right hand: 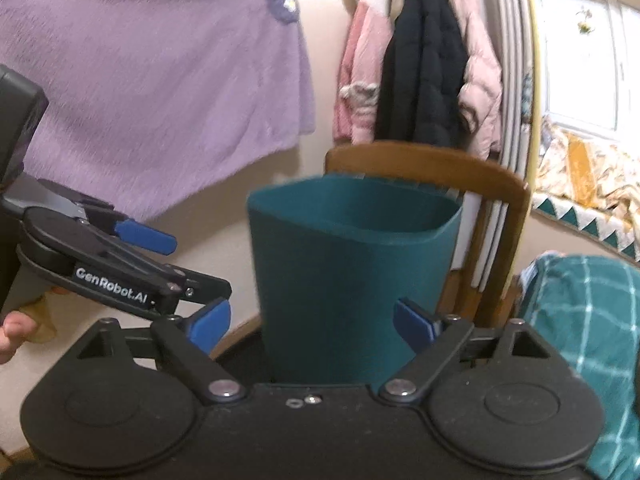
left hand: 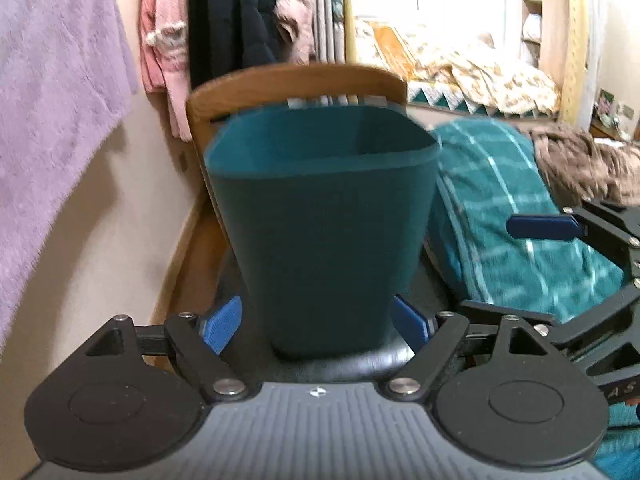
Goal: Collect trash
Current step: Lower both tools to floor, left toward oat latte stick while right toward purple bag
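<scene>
A teal bin [left hand: 324,232] stands upright on the dark seat of a wooden chair [left hand: 296,80], straight ahead in both views. My left gripper [left hand: 316,324] is open, its blue pads [left hand: 222,326] either side of the bin's lower part and not pressing on it. My right gripper [right hand: 312,324] is open too, and the bin [right hand: 352,280] stands between its pads [right hand: 414,324]. Each gripper shows in the other's view: the right gripper [left hand: 516,268] at the right edge, the left gripper [right hand: 188,264] at the left. Neither holds anything. The bin's bottom is hidden.
A teal checked towel [left hand: 520,208] lies to the right of the bin. A purple blanket [right hand: 152,80] hangs on the wall at the left, and coats [right hand: 424,60] hang behind the chair back [right hand: 424,160]. A bed with a patterned quilt [left hand: 480,68] is at the far right.
</scene>
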